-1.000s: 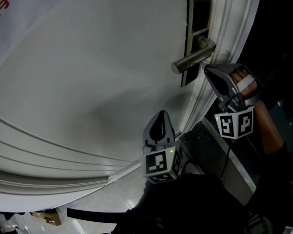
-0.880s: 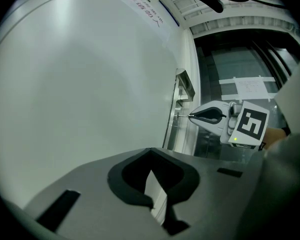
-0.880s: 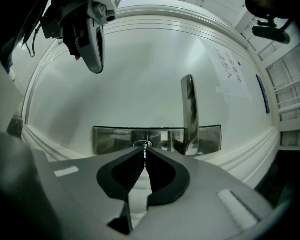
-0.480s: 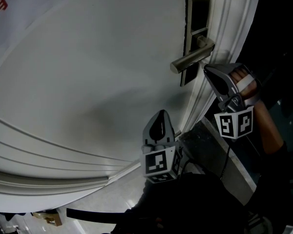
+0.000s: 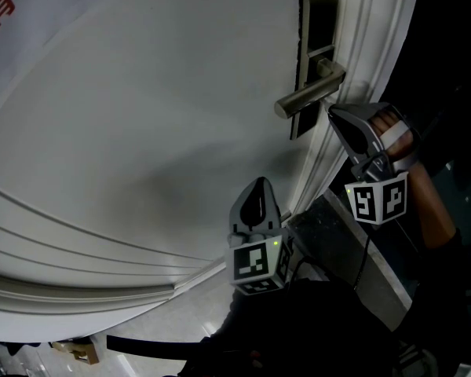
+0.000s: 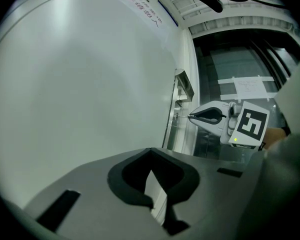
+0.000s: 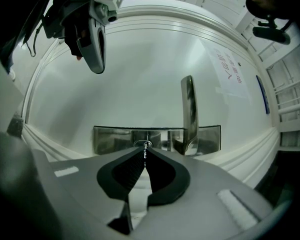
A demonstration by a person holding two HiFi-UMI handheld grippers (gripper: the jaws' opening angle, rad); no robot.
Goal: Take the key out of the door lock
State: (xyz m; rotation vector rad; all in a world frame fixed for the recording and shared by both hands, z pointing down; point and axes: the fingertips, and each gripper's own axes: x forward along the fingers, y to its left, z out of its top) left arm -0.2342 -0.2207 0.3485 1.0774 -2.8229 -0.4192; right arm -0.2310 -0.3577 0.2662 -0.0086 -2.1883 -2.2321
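The white door (image 5: 141, 132) fills most of what you see, with the dark lock plate (image 5: 318, 22) on its far right edge and the lever handle (image 5: 306, 96) sticking out from it toward the left. Your right hand-held gripper (image 5: 334, 115) sits just below that handle with its nose at the plate. In the right gripper view its jaws are pinched together on the key (image 7: 145, 155), right in front of the keyhole (image 7: 144, 144). Your left hand-held gripper (image 5: 257, 185) hangs nearer to you and to the left, well apart from the lock. Its jaws look closed with nothing between them, so the right one does this job. What matters is the key's line: in the left gripper view it shows as a thin shaft between the plate and the right jaw tips, square to the door face and in line with the gripper's own length. I can't tell how much of it is still seated in the lock. I'd pull straight back off the door along that line, since tilting could bind it.
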